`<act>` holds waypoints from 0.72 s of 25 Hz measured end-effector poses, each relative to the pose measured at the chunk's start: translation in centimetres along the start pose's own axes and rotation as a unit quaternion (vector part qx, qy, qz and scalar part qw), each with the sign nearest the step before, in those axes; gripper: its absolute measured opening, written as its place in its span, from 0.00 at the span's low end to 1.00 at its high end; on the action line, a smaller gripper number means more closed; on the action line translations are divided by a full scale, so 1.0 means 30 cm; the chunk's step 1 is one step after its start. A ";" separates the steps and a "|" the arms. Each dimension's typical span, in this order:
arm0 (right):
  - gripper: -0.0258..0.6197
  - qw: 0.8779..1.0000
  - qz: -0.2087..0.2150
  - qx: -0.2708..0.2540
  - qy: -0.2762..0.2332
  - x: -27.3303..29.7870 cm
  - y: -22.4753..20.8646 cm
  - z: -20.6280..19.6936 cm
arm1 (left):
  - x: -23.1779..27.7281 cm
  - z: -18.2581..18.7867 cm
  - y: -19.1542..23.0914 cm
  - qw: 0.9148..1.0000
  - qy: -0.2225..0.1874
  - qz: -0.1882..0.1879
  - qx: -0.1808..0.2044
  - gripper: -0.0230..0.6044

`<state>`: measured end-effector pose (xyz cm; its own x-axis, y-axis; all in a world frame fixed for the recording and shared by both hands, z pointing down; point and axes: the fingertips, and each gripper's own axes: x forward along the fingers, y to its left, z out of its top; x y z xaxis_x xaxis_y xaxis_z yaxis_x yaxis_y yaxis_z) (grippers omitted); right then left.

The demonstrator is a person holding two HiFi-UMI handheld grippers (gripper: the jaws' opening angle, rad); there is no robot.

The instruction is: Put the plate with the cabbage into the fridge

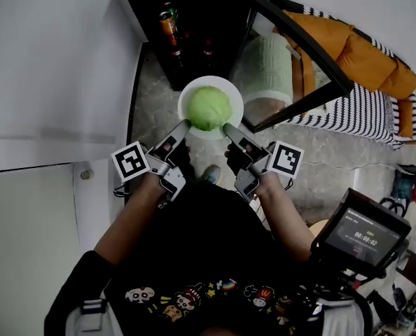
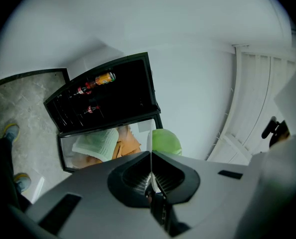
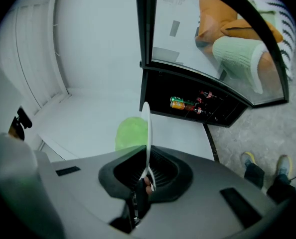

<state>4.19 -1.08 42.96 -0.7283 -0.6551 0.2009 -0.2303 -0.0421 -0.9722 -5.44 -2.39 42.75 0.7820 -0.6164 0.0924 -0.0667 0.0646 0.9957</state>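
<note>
A white plate [image 1: 228,92] carries a round green cabbage [image 1: 209,108] and is held in the air in front of the open black fridge [image 1: 194,19]. My left gripper [image 1: 183,127] is shut on the plate's near-left rim and my right gripper [image 1: 228,129] is shut on its near-right rim. In the left gripper view the plate [image 2: 149,144] shows edge-on between the jaws, with the cabbage [image 2: 167,141] just to its right. In the right gripper view the plate [image 3: 147,128] is also edge-on, the cabbage [image 3: 130,132] to its left.
The fridge's glass door [image 1: 302,51] swings open to the right, reflecting an orange and striped sofa [image 1: 362,75]. Bottles and a can [image 1: 169,24] stand on the fridge shelves. A white wall [image 1: 54,61] stands at left. Grey stone floor [image 1: 155,110] lies below, with the person's shoes [image 3: 262,171] on it.
</note>
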 end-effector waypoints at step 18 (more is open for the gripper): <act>0.08 1.000 -0.004 0.000 -0.008 0.003 -0.008 0.018 | 0.020 0.006 0.002 1.000 0.009 0.001 0.004 0.05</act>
<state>4.54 -1.54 43.15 -0.7166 -0.6664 0.2062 -0.2355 -0.0471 -0.9707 -5.09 -2.90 42.85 0.7928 -0.6023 0.0934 -0.0731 0.0582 0.9956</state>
